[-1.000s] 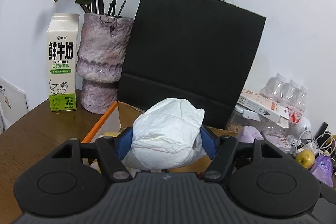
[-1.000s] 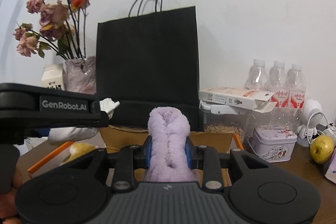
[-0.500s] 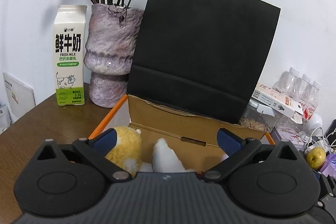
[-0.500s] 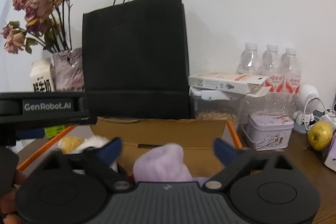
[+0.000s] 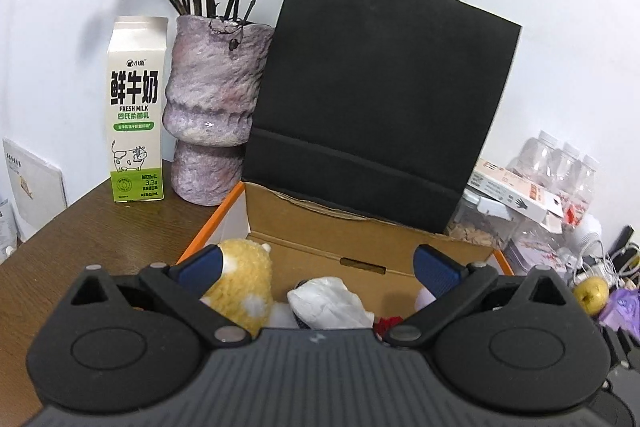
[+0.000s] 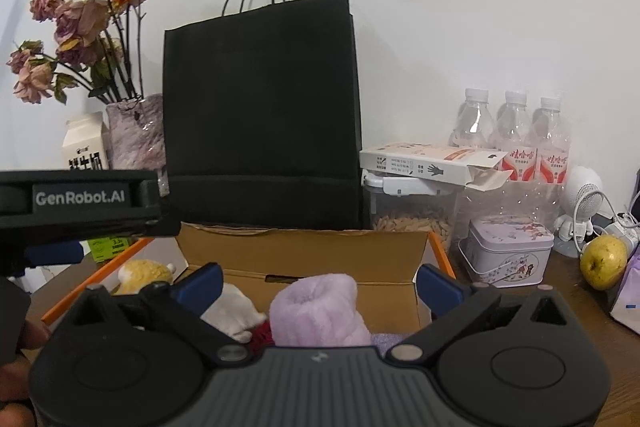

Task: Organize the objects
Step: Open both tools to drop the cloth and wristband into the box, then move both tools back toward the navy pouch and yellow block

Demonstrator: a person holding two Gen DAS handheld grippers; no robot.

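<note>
Here, the desk (image 5: 80,227) carries everything I see, and the biggest thing on it is the black paper bag (image 5: 376,99), standing upright along the back edge against the wall. Just in front of it, touching its base, sits the open cardboard box (image 6: 304,255) with orange edges. To the bag's left, near the desk's back left corner, stands the mottled purple vase (image 5: 212,107) with dried roses, and just left of that the milk carton (image 5: 136,107). Toward the back right edge I see three clear bottles (image 6: 512,131), a flat white carton (image 6: 432,163) lying on a clear container of grain (image 6: 412,215), a small lilac tin (image 6: 508,251) and a yellow-green pear (image 6: 602,261).

Inside the box lie the things I am sorting: the yellow plush toy (image 5: 244,279) at the left end, the white crumpled bundle (image 5: 328,303) in the middle, and the lilac plush roll (image 6: 320,311) toward the right, with something red (image 6: 262,335) between the white and the lilac pieces.

My left tongs (image 5: 318,267) hang over the box with the blue-padded fingers spread wide and nothing between them. My right tongs (image 6: 318,283) are likewise spread wide above the lilac roll, gripping nothing; the roll lies below the gap, apart from both pads.
</note>
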